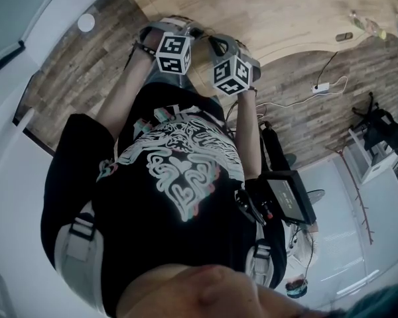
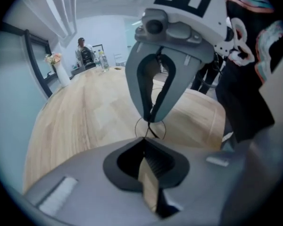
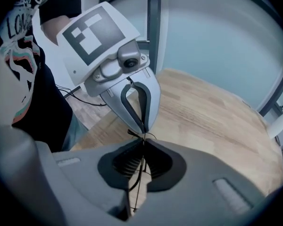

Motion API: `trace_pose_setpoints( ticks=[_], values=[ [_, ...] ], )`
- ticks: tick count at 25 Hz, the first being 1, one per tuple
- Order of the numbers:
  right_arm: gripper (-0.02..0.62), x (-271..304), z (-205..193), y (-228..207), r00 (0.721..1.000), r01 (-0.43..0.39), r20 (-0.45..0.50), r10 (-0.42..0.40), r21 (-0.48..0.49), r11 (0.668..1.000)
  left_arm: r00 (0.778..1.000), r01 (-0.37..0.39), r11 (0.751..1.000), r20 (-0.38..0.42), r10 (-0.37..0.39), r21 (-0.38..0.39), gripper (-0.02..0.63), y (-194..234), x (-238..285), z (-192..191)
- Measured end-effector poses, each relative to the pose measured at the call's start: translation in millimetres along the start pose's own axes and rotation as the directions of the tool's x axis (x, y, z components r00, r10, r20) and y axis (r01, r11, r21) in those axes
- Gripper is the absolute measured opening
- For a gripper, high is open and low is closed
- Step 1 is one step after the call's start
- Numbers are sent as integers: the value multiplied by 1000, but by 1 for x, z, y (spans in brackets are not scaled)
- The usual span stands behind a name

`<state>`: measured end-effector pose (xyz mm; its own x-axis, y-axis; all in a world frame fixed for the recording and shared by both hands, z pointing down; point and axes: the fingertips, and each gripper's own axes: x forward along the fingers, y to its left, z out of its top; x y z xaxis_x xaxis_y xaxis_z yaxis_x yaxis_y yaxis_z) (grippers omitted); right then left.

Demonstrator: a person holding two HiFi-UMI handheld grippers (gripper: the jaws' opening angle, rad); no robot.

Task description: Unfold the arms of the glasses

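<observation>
Left gripper (image 2: 145, 140): jaws pressed together, a thin strand of the glasses (image 3: 141, 168) caught at the very tip. A round wire rim shows just past the tip.

Right gripper (image 3: 142, 142): jaws also closed, pinching the glasses. A dark wire runs straight down through the slit between them.

The two grippers meet tip to tip, both angled downward. Each one shows in the other's view directly opposite and almost touching. The glasses hang between the tips, off the worktop (image 2: 85, 107) and above its light wood, near the rounded edge. The frame is too thin to tell whether the arms are folded or out.

Head view: both marker cubes (image 1: 174, 53) sit side by side in front of the person's chest and hide the tips and the glasses. Black printed shirt (image 1: 179, 171) fills the middle. Plank floor (image 1: 79, 85) lies beside the worktop.

Far end of the worktop, left gripper view: a white vase (image 2: 62, 74) with flowers, some bottles (image 2: 103, 60), and a person (image 2: 82, 51) beyond them.
</observation>
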<state>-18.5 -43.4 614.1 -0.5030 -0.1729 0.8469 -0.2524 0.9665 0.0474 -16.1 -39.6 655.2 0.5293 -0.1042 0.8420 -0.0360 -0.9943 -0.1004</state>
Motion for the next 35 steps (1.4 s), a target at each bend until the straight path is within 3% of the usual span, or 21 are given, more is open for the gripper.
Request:
trace_pose_setpoints(
  ticks=[5,11,20,24,28,32,35],
  values=[
    [14,-7,5,4,996,-6,89,4,21,1000,999,41,999,-27,-41,0,-11,-8,4,-4],
    [8,-18,12,2,977,5,214,-21,72,997,997,36,999,-66,-37,-9,-11,-5,6,-14],
    [0,-21,10,4,969,23,243,-38,65,998,997,16,1000,-76,-16,-8,-11,3,-2,-14],
    [0,-25,14,5,961,28,274,-43,62,998,996,64,998,-63,-64,-12,-11,-3,-5,-9],
    [0,-28,15,6,955,28,293,-46,63,998,990,94,994,-114,-87,58,-11,-8,3,-14],
    [0,-22,7,11,967,25,251,-40,61,998,990,107,989,-103,-96,101,-11,-9,7,-5],
    [2,-19,0,11,980,73,183,-76,20,997,991,104,989,-94,-95,104,-11,-8,7,-1]
  ],
)
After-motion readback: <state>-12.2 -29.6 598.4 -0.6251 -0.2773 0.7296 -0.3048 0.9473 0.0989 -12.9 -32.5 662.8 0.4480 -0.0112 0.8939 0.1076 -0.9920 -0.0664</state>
